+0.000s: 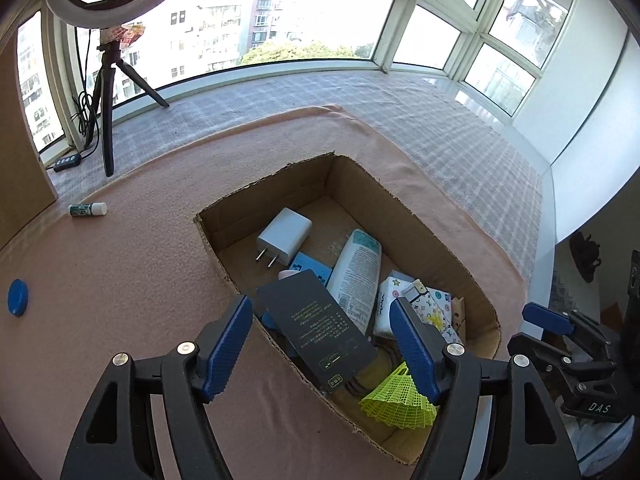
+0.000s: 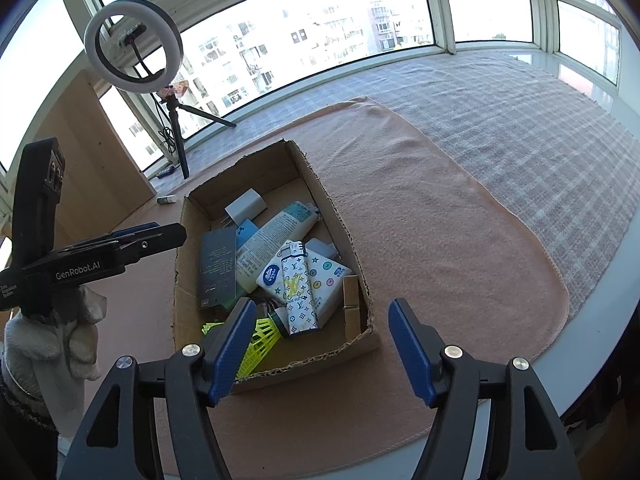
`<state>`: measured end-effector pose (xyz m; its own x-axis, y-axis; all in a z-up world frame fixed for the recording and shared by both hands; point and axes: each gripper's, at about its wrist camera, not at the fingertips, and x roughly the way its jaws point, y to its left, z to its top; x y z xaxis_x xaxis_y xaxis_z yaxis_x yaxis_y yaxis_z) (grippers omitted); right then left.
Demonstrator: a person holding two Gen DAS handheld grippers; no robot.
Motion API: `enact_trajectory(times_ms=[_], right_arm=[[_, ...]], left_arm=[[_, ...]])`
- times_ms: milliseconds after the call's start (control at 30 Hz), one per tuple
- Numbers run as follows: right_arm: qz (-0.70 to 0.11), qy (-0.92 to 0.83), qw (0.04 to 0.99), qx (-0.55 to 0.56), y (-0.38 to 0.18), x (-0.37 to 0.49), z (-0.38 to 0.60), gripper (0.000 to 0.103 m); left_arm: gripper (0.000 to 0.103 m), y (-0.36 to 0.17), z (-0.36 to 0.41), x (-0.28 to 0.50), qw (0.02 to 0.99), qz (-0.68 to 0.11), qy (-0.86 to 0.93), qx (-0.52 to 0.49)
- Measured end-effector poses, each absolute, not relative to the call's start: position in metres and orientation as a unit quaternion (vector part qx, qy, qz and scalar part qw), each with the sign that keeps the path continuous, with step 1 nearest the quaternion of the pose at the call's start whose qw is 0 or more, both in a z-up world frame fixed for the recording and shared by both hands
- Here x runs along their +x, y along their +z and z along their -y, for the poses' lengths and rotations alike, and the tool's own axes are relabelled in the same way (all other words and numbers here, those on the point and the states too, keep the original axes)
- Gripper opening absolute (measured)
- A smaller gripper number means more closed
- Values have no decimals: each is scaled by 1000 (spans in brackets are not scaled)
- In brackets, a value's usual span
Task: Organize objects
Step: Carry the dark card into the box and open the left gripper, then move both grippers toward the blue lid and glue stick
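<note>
Looking down from both wrists, we see a pink blanket (image 1: 132, 280) spread over a grey checked cloth (image 2: 500, 128) on a wide sill under the windows. On the blanket sits an open cardboard box (image 2: 340, 216), and most of the objects lie inside it.

At the far left corner stands a ring light (image 2: 134, 42) on a small black tripod (image 1: 106, 112).

Our left gripper (image 1: 322, 344) hangs over the near left corner of the box with its blue jaws spread apart. A flat black package (image 1: 316, 328) shows between them, but it lies down in the box and neither pad touches it. In the right wrist view a gloved hand (image 2: 60, 344) carries this gripper. Our right gripper (image 2: 322, 346) hovers at the near right corner of the box, jaws likewise apart and empty.

Inside the box we make out a white tube (image 1: 358, 276) lying lengthwise, a white tissue pack (image 2: 324, 276) with coloured dots, a white charger plug (image 1: 284, 236) at the far end, a yellow-green shuttlecock (image 1: 400, 400) at the near end, a patterned lighter (image 2: 298, 292) across the tissue pack, and a wooden clothes peg (image 2: 352, 304) along the right wall.

Outside the box, well to its left on the blanket, lie a small white-capped bottle (image 1: 88, 209) and a blue round cap (image 1: 17, 297).
</note>
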<state>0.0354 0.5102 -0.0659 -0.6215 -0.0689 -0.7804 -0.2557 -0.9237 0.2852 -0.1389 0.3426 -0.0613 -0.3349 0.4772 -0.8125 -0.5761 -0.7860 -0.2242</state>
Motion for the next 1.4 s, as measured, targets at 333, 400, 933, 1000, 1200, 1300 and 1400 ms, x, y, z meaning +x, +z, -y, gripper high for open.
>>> enact_trajectory(times_ms=[333, 400, 933, 1000, 1200, 1300, 1400], right_arm=[[-172, 891, 27, -420, -58, 23, -486, 66], [-176, 892, 17, -417, -56, 19, -480, 66], [-145, 901, -76, -401, -25, -75, -400, 66], [-130, 898, -81, -413, -24, -97, -387, 66], [-98, 879, -133, -447, -25, -165, -345, 66], [-88, 873, -147, -457, -27, -197, -326, 66], [-93, 863, -161, -470, -35, -230, -311, 66]], left_arm=[[74, -67, -283, -146, 277, -27, 828, -486], [74, -67, -268, -148, 266, -22, 832, -486], [74, -78, -101, -180, 136, 36, 858, -494], [74, -81, -80, -189, 117, 37, 861, -494], [74, -93, -30, -225, 72, 33, 862, -501], [74, -100, -12, -245, 62, 44, 861, -503], [74, -108, -4, -264, 55, 45, 859, -507]])
